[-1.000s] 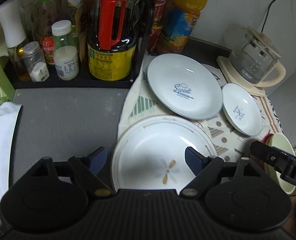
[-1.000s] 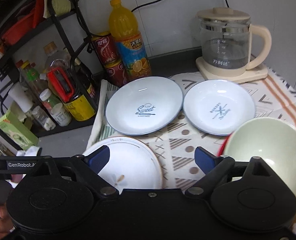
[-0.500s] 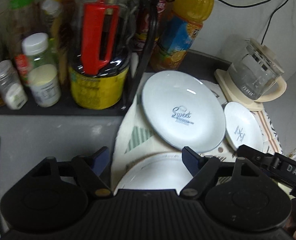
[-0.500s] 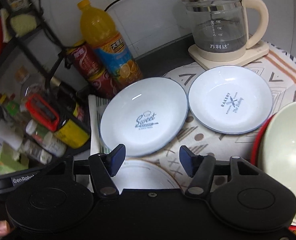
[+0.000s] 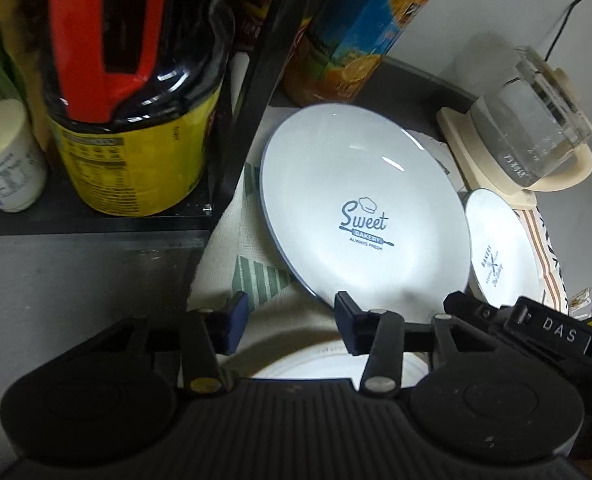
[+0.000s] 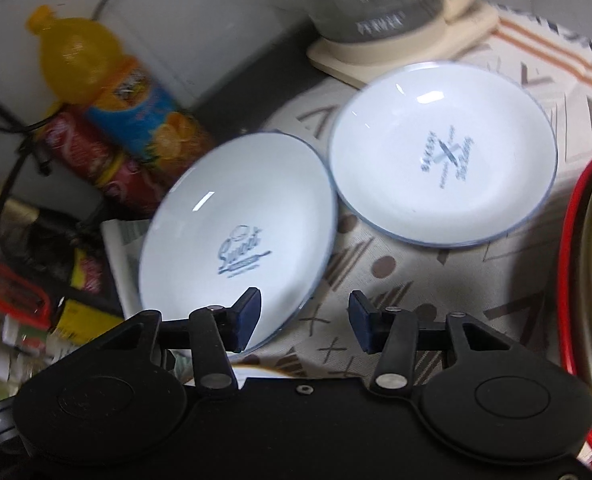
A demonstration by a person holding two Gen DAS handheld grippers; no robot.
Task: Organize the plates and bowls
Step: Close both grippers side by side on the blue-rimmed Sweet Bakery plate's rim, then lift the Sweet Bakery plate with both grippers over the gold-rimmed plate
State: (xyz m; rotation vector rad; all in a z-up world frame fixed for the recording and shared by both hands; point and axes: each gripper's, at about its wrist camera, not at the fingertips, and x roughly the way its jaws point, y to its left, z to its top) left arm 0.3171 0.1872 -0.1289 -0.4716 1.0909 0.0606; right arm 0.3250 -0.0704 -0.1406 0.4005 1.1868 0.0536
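On cloth (image 6: 392, 264): Sweet plate (image 5: 360, 216), my target.
Left gripper (image 5: 289, 320): spread, empty.
Right gripper (image 6: 304, 320): spread, empty.
Advice: I straddle near rim, pinch squarely.

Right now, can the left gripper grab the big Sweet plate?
Probably yes. The left gripper is open, its fingers sit right at the near rim of the Sweet plate, and nothing lies between them. The rack post stands off to the side.
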